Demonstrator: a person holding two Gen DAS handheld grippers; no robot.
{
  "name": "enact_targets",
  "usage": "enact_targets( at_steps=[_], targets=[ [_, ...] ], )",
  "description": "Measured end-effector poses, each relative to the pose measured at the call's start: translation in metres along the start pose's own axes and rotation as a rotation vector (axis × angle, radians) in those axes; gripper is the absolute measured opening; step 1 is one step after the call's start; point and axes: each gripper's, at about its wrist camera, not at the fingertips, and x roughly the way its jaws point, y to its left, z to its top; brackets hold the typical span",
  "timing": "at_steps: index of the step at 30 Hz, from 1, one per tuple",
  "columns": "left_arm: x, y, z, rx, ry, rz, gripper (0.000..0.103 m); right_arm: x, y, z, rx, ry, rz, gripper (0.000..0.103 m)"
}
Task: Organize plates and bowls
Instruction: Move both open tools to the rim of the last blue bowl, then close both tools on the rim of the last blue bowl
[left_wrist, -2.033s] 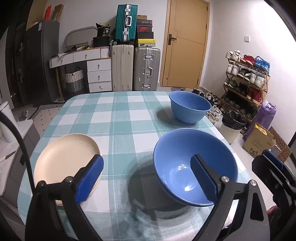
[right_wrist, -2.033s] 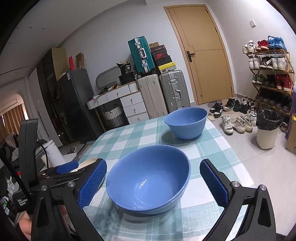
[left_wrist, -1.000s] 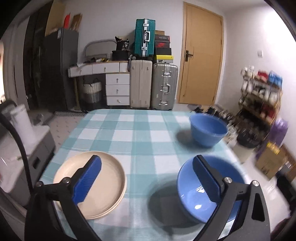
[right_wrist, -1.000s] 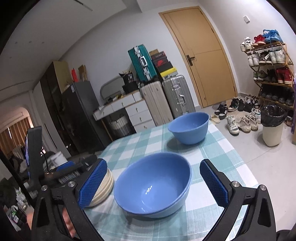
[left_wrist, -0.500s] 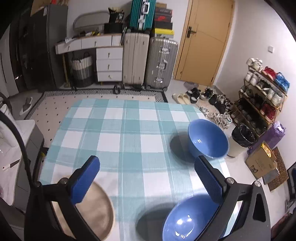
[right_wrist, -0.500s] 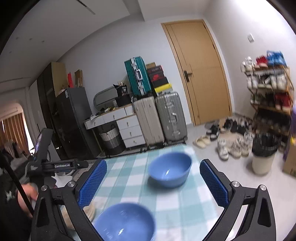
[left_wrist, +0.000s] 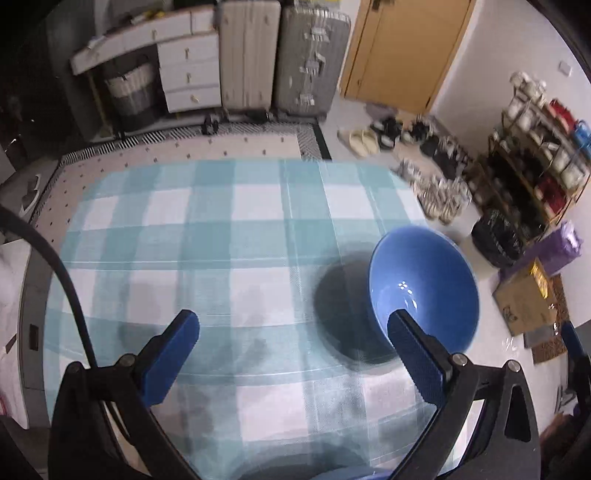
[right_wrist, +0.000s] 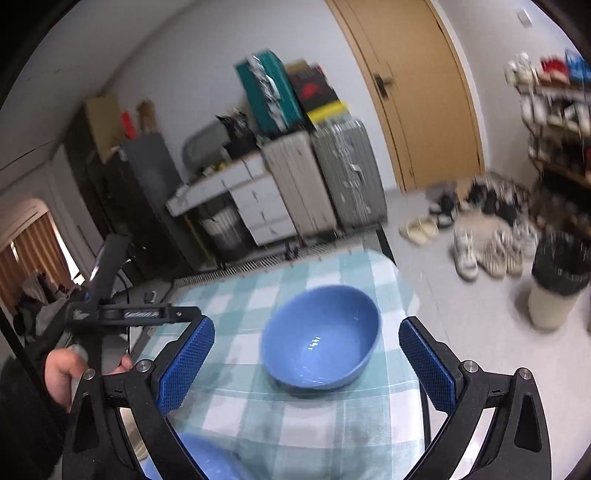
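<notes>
Hovering over checked table (left_wrist: 236, 229), left gripper (left_wrist: 293, 350) wide and empty, right gripper (right_wrist: 306, 360) wide, framing far bowl (right_wrist: 321, 336), near bowl (right_wrist: 207, 458) below.

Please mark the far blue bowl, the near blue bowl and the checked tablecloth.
far blue bowl (right_wrist: 319, 341): right wrist view, on its inner floor.
near blue bowl (right_wrist: 210, 461): right wrist view, on the part showing at the bottom edge.
checked tablecloth (left_wrist: 207, 236): left wrist view, on a bare stretch left of centre.
</notes>
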Motion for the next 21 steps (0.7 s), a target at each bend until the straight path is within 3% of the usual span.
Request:
enact_targets(
  at_steps=[4,7,9,14,18,21],
  targets=[
    [0.024,-0.018,0.013,0.034,0.032,0.054,0.102,0.052,-0.028,0.011,0.032,0.119,-0.044,0.099],
    [0.039,-0.029,0.02,0.063,0.049,0.073,0.102,0.091,-0.042,0.007,0.044,0.236,-0.027,0.08],
    [0.05,-0.037,0.021,0.081,0.071,0.067,0.102,0.115,-0.053,0.003,0.058,0.299,-0.067,0.079],
    [0.067,-0.052,0.02,0.127,0.084,0.056,0.102,0.15,-0.07,-0.008,0.104,0.35,-0.08,0.073],
    [0.083,-0.056,0.02,0.124,0.118,0.054,0.102,0.169,-0.073,-0.015,0.107,0.425,-0.115,0.055],
    [0.089,-0.056,0.02,0.093,0.127,0.032,0.102,0.179,-0.073,-0.017,0.1,0.442,-0.132,0.052]
  ],
)
